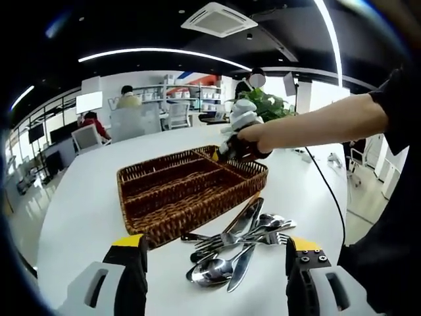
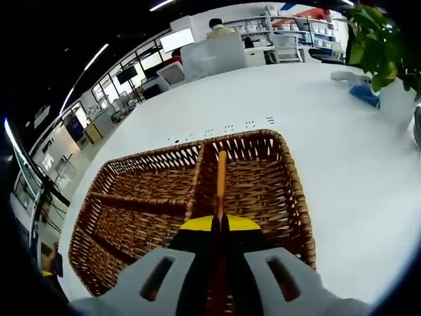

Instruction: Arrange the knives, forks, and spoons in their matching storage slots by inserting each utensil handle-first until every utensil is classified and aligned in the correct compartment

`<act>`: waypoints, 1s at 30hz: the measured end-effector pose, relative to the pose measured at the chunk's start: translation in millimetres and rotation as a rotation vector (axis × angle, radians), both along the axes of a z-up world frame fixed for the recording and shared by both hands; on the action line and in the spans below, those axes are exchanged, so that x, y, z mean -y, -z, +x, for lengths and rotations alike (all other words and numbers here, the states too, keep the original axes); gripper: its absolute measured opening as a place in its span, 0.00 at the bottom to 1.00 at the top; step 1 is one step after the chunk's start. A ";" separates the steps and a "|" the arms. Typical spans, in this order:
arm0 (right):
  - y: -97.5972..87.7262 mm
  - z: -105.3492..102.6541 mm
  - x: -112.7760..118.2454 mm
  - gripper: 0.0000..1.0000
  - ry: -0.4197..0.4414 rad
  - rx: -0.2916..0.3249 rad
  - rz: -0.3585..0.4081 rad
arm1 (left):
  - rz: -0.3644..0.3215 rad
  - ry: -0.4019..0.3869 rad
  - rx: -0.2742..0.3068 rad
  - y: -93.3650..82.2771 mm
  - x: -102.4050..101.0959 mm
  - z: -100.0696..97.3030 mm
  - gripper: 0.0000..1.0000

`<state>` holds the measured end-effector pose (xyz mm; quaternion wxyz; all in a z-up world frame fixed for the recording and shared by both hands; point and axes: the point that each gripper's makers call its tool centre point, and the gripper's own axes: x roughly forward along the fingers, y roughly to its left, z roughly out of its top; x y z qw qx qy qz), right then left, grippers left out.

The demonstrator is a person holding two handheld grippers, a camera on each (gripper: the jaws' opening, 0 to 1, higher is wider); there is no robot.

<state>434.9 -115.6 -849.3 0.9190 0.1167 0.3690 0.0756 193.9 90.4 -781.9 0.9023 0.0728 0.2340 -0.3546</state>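
One wide white counter carries everything, and the landmark on it is the wicker cutlery basket, divided into long slots and a cross compartment. In the left gripper view a heap of steel knives, forks and spoons lies on the counter just beside the basket's near corner, none of it sorted yet. Over the basket's far corner hangs the right gripper, held by a hand. In the right gripper view its jaws are pressed together on a slim orange-brown handled utensil, which points out over the basket's end compartment, close to the divider wall; its working end is hidden in the jaws, so I cannot tell whether it is a knife, fork or spoon. The left gripper hovers on the near side of the basket, above the heap, jaws spread wide and holding nothing.

Main risks, as I judge them: the handle rides so near the divider that it could catch on the wicker rim or slide into the neighbouring slot, landing misclassified. Released too high, it could drop skewed instead of aligned. A push against the light basket might shift it. Later, the tangled heap may give up two pieces at once.
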 end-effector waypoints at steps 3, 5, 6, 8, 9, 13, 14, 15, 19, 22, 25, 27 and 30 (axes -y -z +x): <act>3.0 0.3 0.3 0.03 0.000 -0.009 -0.002 | 0.008 0.010 0.004 0.6 0.3 -0.4 0.91; 4.7 1.9 0.7 0.03 0.002 -0.015 0.001 | 0.011 0.013 0.001 1.7 0.5 -0.5 0.91; 5.2 2.0 0.2 0.03 -0.002 -0.016 -0.001 | 0.012 0.014 0.000 2.0 0.7 -0.3 0.91; 6.7 4.2 1.1 0.03 -0.001 -0.015 -0.008 | 0.014 0.015 -0.002 2.7 0.9 -0.4 0.91; 8.1 4.8 0.6 0.04 -0.006 -0.016 -0.007 | 0.015 0.015 -0.002 3.1 0.9 -0.5 0.91; 10.6 5.6 1.2 0.04 -0.010 -0.011 -0.013 | 0.017 0.015 -0.005 4.3 0.4 -0.8 0.91; 10.6 5.4 1.5 0.04 -0.004 -0.010 -0.009 | 0.018 0.014 -0.005 4.5 0.1 -0.9 0.90; 10.7 5.4 1.3 0.04 -0.005 -0.008 -0.007 | 0.018 0.014 -0.005 4.7 0.1 -1.2 0.90; 9.7 7.0 2.5 0.04 -0.002 -0.006 -0.004 | 0.020 0.018 -0.006 5.6 0.5 -2.7 0.90; 5.6 7.2 1.4 0.05 -0.015 0.001 -0.002 | 0.020 0.017 -0.009 6.2 0.6 -2.9 0.90; 2.7 6.9 3.1 0.06 -0.025 0.011 -0.014 | 0.020 0.018 -0.009 5.7 1.6 -3.1 0.91; 1.7 5.6 5.9 0.06 -0.024 0.014 -0.020 | 0.017 0.020 -0.009 4.9 2.4 -3.2 0.91; -0.3 2.5 8.4 0.07 -0.032 0.017 -0.019 | 0.016 0.020 -0.008 4.4 2.7 -3.2 0.91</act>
